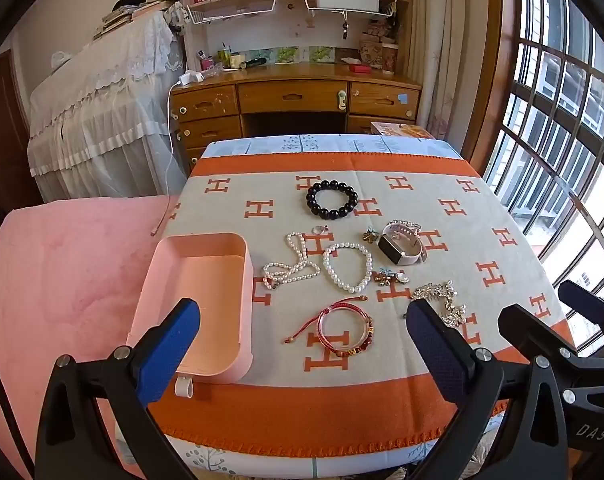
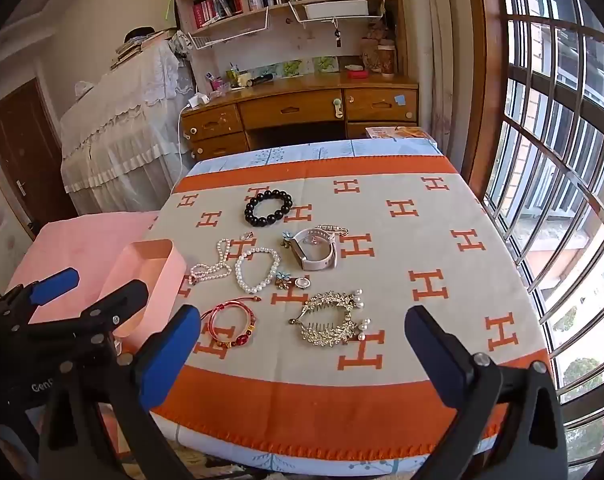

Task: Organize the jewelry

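We're at the start: both grippers, left (image 1: 302, 344) and right (image 2: 302, 344), hover with jaws apart, holding nothing. Jewelry lies loose on the orange-and-grey H-patterned blanket (image 2: 441, 240) (pink plastic box (image 1: 206, 292) empty beside it). Next: probably close on the red cord bracelet (image 1: 343, 330).

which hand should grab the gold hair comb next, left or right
Right. The gold hair comb lies straight ahead of the open right gripper; the left gripper faces the red bracelet and pink box.
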Tool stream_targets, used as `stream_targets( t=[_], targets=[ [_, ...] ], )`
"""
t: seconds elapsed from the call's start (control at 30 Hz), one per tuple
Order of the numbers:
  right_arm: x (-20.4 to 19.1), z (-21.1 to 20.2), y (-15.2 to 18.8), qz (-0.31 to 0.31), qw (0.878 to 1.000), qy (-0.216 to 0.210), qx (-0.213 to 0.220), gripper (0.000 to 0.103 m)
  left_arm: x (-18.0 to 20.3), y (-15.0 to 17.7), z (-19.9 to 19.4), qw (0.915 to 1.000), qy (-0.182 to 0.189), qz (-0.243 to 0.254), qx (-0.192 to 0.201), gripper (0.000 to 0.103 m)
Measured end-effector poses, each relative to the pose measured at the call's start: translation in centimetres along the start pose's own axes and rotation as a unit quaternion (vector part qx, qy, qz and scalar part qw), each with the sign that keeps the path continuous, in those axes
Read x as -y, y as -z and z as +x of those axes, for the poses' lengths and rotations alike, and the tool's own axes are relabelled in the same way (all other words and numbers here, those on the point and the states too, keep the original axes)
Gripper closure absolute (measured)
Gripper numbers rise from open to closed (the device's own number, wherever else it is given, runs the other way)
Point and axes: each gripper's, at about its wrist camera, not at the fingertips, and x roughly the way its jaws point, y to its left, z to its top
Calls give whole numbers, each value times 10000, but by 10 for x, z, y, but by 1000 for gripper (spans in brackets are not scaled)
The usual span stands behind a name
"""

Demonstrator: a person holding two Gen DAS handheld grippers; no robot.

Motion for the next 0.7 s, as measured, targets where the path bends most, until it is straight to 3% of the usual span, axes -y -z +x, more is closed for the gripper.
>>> stream_targets(
  t=[0.7],
  targets=[
    [-5, 6, 2, 1, 9999, -78, -95, 0, -3, -1, 4, 9998, 108, -159, -50, 2]
  ],
)
